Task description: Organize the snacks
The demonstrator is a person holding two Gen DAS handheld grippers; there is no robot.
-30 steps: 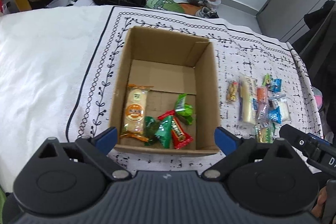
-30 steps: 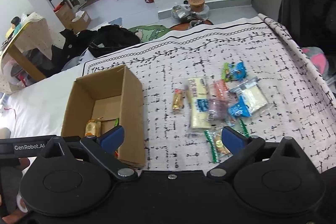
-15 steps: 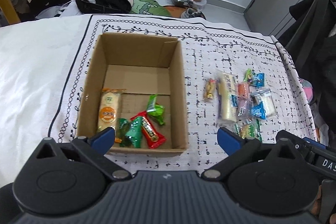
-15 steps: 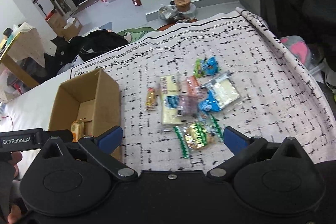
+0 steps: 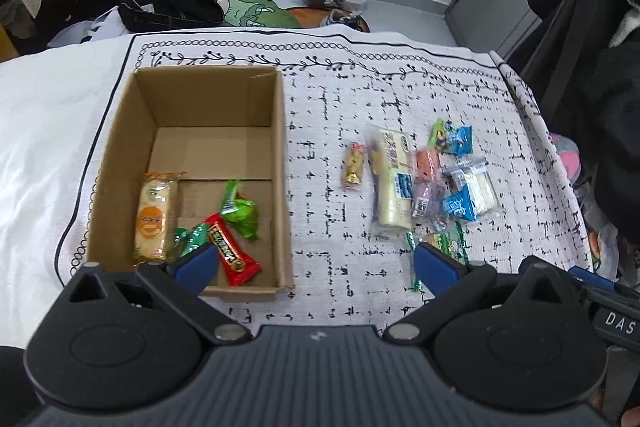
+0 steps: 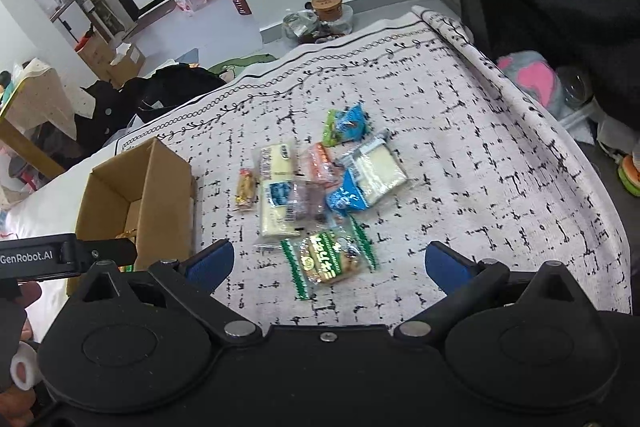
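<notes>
L gripper point(image 5: 316, 265) hangs over the desk w/ fingers point(image 5: 196, 263) spread wide, nothing between them. R gripper point(image 6: 326, 265) same: fingers point(image 6: 448, 267) wide apart, empty, hovering above the loose snacks.

Cardboard box point(image 5: 280, 163) sits open-topped on the patterned cloth point(image 5: 328, 115), at approx 10 o'clock in the L wrist view. Inside, near end: long pale cracker pack w/ orange label point(image 5: 154, 215) along the L wall, red bar point(image 5: 232, 255) beside it, green candy wrapper point(image 5: 240, 209) at its 12 o'clock, another green wrapper point(image 5: 186, 241) between cracker pack & red bar. Far half of the box floor is bare.

Loose pile lies on the cloth at approx 2 o'clock from the box, apart from it. In the R wrist view: green-striped cookie pack point(image 6: 328, 259) nearest, just ahead of the fingers; long cream pack point(image 6: 276, 187) at its 11 o'clock; small gold candy point(image 6: 246, 189) just L of that; pink/orange pack point(image 6: 318, 163) & purple-ish pack point(image 6: 306, 201) overlapping the cream one; clear sandwich pack w/ blue label point(image 6: 368, 177) to the R; blue-green bag point(image 6: 346, 125) farthest, at 12 o'clock.

Box in the R wrist view point(image 6: 164, 195) sits at 9 o'clock of the pile.
</notes>
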